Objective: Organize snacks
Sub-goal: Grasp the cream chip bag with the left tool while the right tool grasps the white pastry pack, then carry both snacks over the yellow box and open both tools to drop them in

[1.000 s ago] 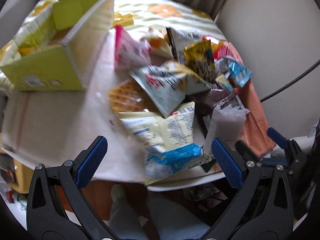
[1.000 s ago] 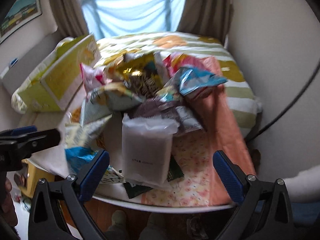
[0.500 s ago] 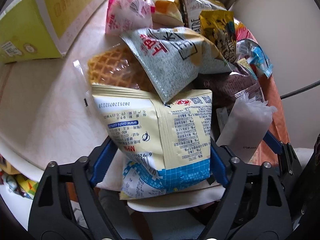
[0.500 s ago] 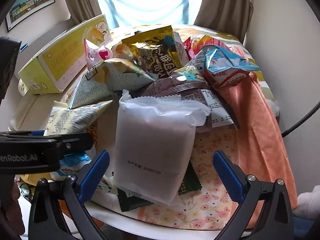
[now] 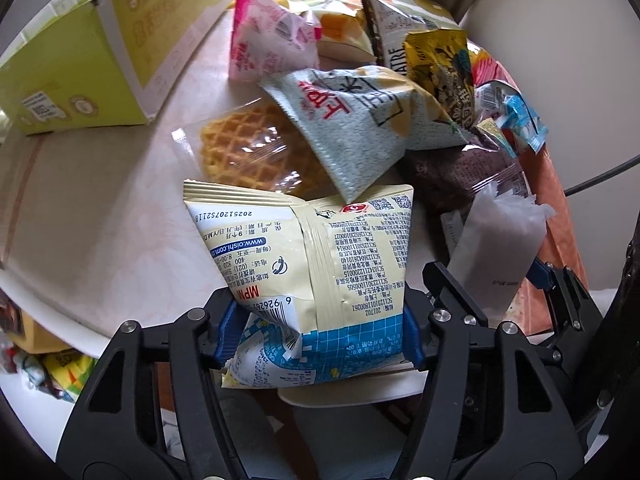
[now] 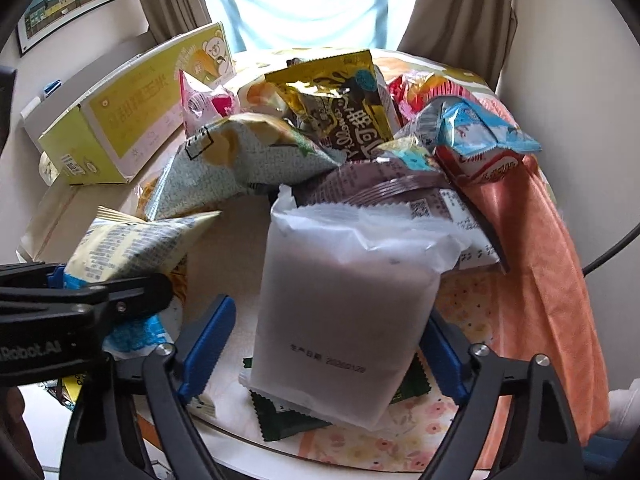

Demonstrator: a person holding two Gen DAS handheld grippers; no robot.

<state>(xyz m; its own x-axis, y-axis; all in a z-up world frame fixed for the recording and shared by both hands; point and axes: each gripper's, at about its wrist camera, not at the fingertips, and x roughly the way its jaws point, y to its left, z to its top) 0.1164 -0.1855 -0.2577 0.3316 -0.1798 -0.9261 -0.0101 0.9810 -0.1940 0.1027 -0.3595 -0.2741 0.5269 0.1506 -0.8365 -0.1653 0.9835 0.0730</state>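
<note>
A cream-and-blue snack bag lies at the near edge of the round table, printed back up. My left gripper has its jaws closing on it; both blue pads press its lower sides and the foil crumples between them. To its right stands a frosted white pouch, leaning on the snack pile. My right gripper straddles that pouch with its jaws closing. The right pad is at the pouch's edge, while a gap shows at the left pad. In the right wrist view the left gripper's black frame sits at the lower left.
A yellow-green cardboard box lies at the far left. Behind the held bag are a waffle pack, a pale green bag, a pink pouch, a gold-black bag and a brown bag. An orange cloth drapes the right side. A dark green sachet lies under the pouch.
Both grippers came down onto the near edge of the pile. The left jaws narrowed onto the cream-and-blue bag; the right jaws narrowed around the white pouch.
</note>
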